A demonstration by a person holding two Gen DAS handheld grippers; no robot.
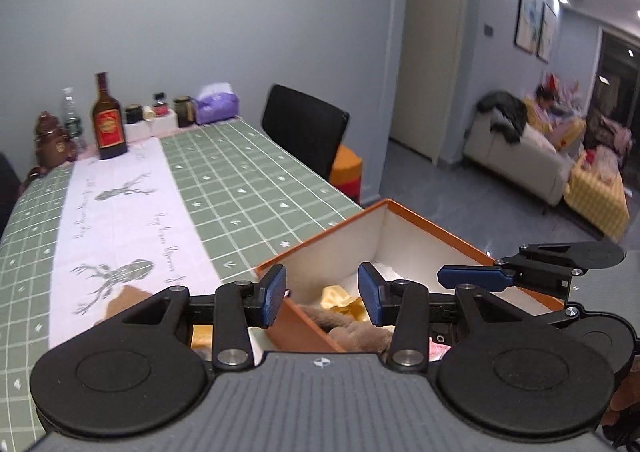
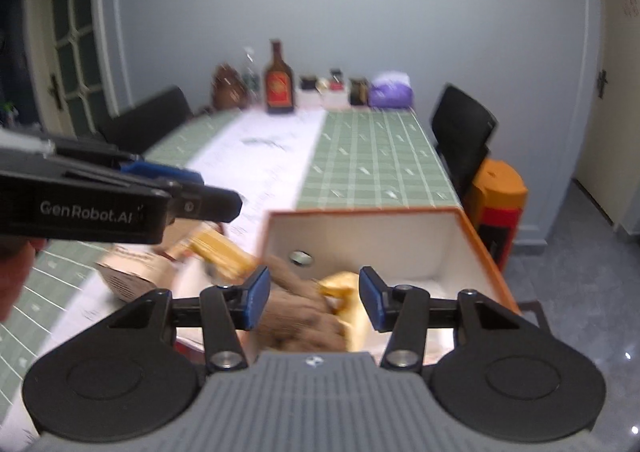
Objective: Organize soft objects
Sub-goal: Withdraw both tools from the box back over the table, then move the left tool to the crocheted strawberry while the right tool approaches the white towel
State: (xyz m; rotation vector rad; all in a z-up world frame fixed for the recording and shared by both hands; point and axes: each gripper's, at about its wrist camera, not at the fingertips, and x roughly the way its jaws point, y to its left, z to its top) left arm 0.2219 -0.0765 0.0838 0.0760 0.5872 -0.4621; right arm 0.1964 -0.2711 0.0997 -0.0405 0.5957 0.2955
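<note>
Both grippers, left (image 1: 322, 294) and right (image 2: 314, 298), hang released and empty above the box (image 2: 472, 236). Brown plush (image 2: 296, 316) and yellow cloth (image 2: 344, 288) lie inside. Advice: descend vertically, grip deep, avoid walls.

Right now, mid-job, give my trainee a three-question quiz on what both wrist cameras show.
1. True or false: both the left gripper and the right gripper are open and hold nothing.
2. What lies inside the orange box? A) only a bottle B) a yellow cloth and a brown plush item C) nothing
3. What colour is the box's inner wall?

Key: 1 true; 2 B; 3 white.
</note>
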